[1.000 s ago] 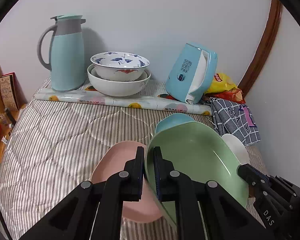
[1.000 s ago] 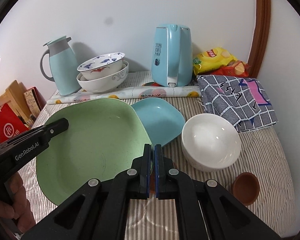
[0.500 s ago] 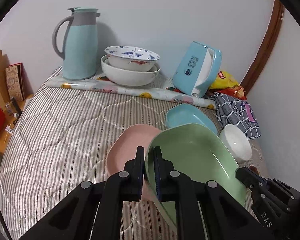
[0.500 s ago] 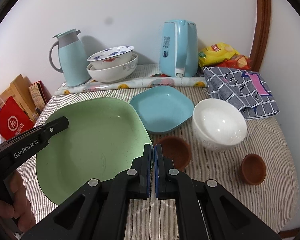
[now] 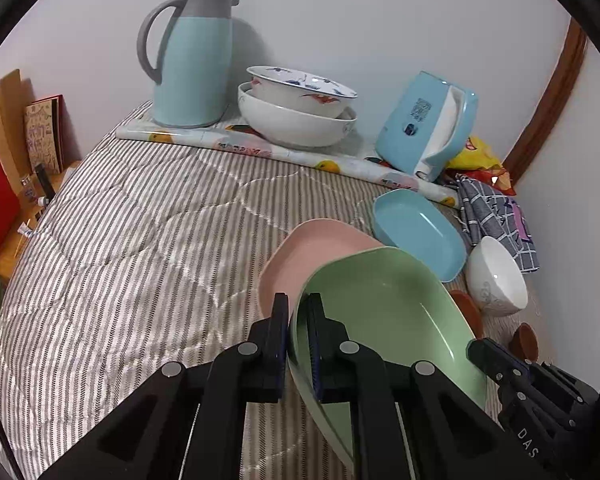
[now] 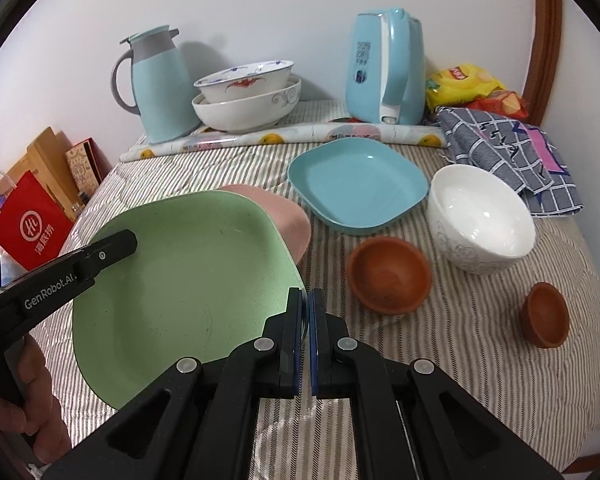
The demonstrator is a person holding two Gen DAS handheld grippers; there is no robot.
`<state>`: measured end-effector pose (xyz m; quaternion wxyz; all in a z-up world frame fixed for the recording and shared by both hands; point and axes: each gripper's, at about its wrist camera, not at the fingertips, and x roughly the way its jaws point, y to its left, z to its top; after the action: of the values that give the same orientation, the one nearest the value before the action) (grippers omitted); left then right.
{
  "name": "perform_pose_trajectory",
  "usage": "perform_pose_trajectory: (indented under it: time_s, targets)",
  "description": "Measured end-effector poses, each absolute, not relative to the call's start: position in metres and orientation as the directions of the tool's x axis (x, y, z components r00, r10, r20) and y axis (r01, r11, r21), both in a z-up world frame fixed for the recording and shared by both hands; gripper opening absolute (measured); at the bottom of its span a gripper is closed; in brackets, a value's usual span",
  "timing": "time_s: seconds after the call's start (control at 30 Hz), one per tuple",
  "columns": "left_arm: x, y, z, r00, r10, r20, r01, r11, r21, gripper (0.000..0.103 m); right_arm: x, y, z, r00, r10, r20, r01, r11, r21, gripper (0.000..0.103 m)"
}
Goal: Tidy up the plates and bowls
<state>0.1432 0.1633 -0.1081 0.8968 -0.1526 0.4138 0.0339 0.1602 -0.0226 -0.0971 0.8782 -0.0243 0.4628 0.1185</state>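
Both grippers hold a large green plate (image 6: 180,280) tilted above the striped bedcover. My left gripper (image 5: 298,312) is shut on its left rim. My right gripper (image 6: 305,308) is shut on its right rim. A pink plate (image 5: 312,248) lies partly under the green plate's far edge. A blue plate (image 6: 356,184) rests further back, with a white bowl (image 6: 480,220) to its right. Two small brown bowls (image 6: 388,276) (image 6: 546,316) sit near the right side. Two stacked patterned bowls (image 5: 300,108) stand by the wall.
A teal thermos jug (image 5: 192,60) and a blue kettle (image 5: 428,120) stand against the wall behind a rolled floral mat (image 6: 280,138). A checked cloth (image 6: 508,152) and snack bags (image 6: 464,84) fill the far right corner. A red bag (image 6: 32,228) and boxes stand left of the bed.
Both grippers have drawn back from the wall and sunk a little with the green plate. More of the pink plate now shows, and both brown bowls have come into the right wrist view.
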Motion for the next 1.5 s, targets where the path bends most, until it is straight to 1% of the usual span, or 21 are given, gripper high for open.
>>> perform_pose_trajectory:
  time_s: [0.63, 1.03, 1.23, 1.33, 1.43, 1.5]
  targets:
    - [0.172, 0.180, -0.135, 0.618, -0.022, -0.786, -0.257, 0.939, -0.229, 0.010, 0.204, -0.002, -0.126, 0.501, 0.214, -0.839, -0.299, 0.952, 0.064, 0.003]
    - [0.188, 0.181, -0.149, 0.612, -0.018, -0.790, -0.279, 0.931, -0.237, 0.010, 0.232, 0.004, -0.136, 0.501, 0.203, -0.842, -0.340, 0.940, 0.024, 0.004]
    - [0.190, 0.178, -0.151, 0.617, -0.016, -0.787, -0.270, 0.935, -0.231, 0.012, 0.239, 0.009, -0.139, 0.512, 0.183, -0.839, -0.358, 0.934, -0.014, 0.004]
    - [0.190, 0.176, -0.151, 0.613, -0.020, -0.790, -0.265, 0.937, -0.229, 0.015, 0.244, 0.011, -0.142, 0.521, 0.170, -0.837, -0.361, 0.932, -0.036, 0.005]
    - [0.189, 0.176, -0.152, 0.618, -0.029, -0.786, -0.253, 0.939, -0.234, 0.016, 0.246, 0.011, -0.144, 0.518, 0.176, -0.837, -0.366, 0.930, -0.030, 0.005]
    - [0.190, 0.178, -0.153, 0.601, -0.043, -0.798, -0.256, 0.935, -0.244, 0.017, 0.246, 0.010, -0.143, 0.513, 0.178, -0.840, -0.366, 0.930, -0.026, 0.005]
